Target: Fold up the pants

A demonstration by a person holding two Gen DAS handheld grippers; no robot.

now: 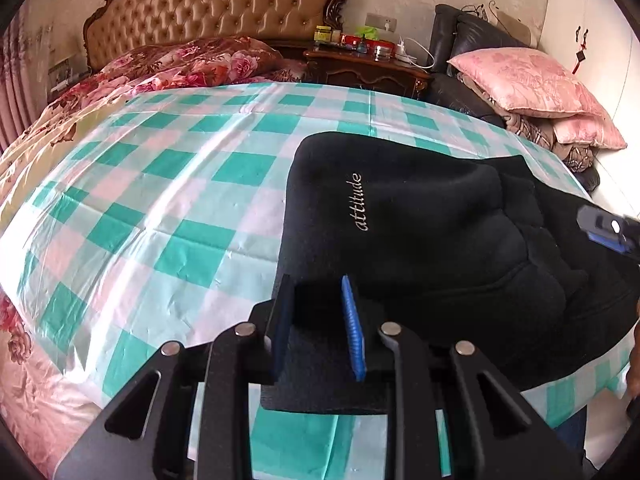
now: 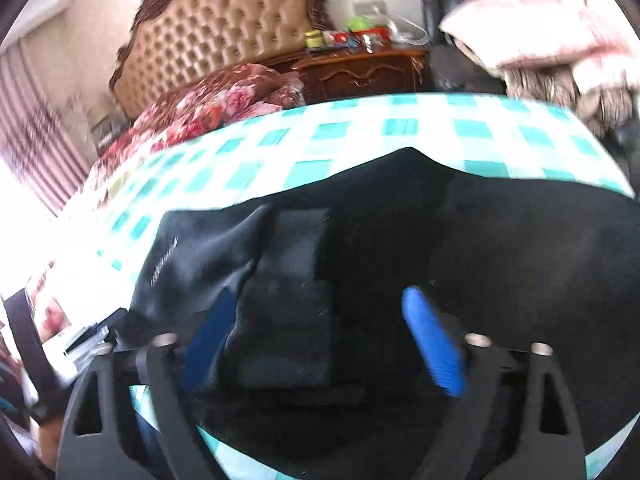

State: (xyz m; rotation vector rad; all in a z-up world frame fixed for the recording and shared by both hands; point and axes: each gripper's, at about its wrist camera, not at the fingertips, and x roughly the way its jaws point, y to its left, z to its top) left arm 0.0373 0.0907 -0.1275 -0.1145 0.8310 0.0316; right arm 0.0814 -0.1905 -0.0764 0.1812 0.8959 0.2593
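Black pants (image 1: 432, 216) with the word "attitude" stitched in white lie on the green and white checked sheet (image 1: 168, 184). My left gripper (image 1: 316, 312) has its blue-padded fingers (image 1: 354, 328) open around a folded black edge of the pants near the bed's front. The pants fill the blurred right wrist view (image 2: 440, 248). My right gripper (image 2: 320, 316) is open above them, a dark fold lying between its fingers (image 2: 432, 340). The right gripper also shows at the right edge of the left wrist view (image 1: 608, 230).
A tufted tan headboard (image 1: 208, 4) and a red floral quilt (image 1: 192, 64) lie at the back. A wooden nightstand (image 1: 368, 68) with jars stands beside them. Pink pillows (image 1: 532, 80) are piled on a dark chair at the right.
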